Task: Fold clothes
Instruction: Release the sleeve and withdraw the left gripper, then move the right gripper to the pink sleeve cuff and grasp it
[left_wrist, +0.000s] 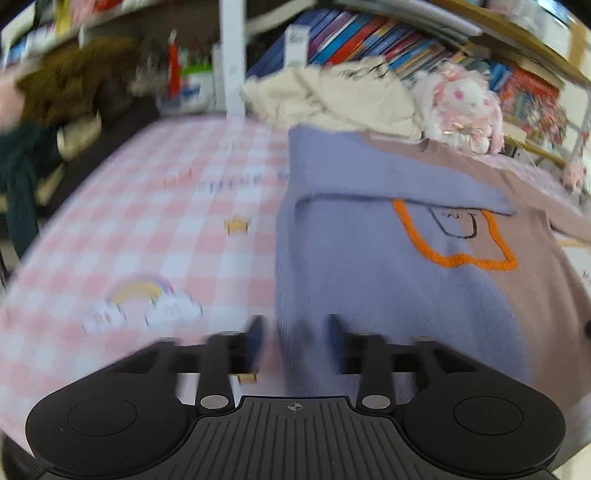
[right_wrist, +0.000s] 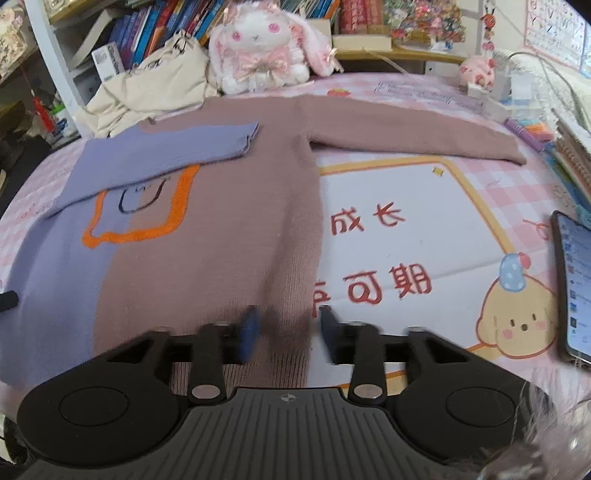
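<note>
A purple and mauve sweater (right_wrist: 207, 236) is spread flat on a pink checked desk (right_wrist: 406, 236), its purple sleeve (right_wrist: 166, 155) folded across the chest. The left gripper (left_wrist: 295, 332) and right gripper (right_wrist: 288, 325) are held at its hem, jaws seemingly parted and released, though blurred.

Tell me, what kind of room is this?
Probably a child's bedroom or study corner. A bunny plush toy sits by shelves packed with books, and a sweater lies on a pink checked cartoon cloth.
</note>
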